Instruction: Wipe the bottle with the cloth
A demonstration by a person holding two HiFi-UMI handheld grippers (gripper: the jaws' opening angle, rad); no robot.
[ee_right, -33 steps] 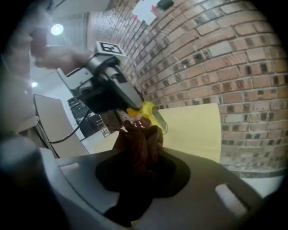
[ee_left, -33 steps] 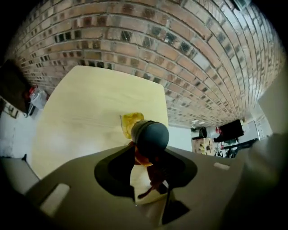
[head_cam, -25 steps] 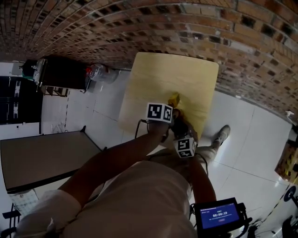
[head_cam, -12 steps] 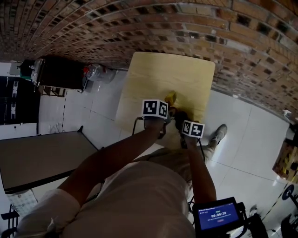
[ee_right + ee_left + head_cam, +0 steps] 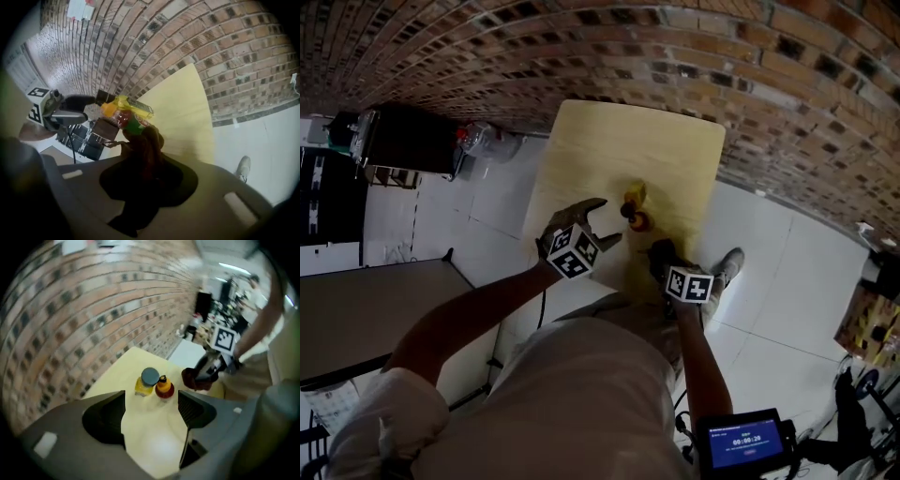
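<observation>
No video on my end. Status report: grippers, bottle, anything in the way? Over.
Left gripper jaws just opened, nothing between them. Right gripper shut on cloth. Bottle upright on table, held by neither. Yellow jar close beside it.

Dark maroon cloth (image 5: pixel 140 152), red-orange bottle (image 5: pixel 164 387), pale yellow table (image 5: pixel 619 159), brick-patterned wall (image 5: pixel 581 47).

bottles (image 5: pixel 149 382) (image 5: pixel 164 386): 2 | cloth (image 5: pixel 143 152): 1 | table (image 5: pixel 614 150): 1 | grippers (image 5: pixel 605 223) (image 5: pixel 659 251): 2
</observation>
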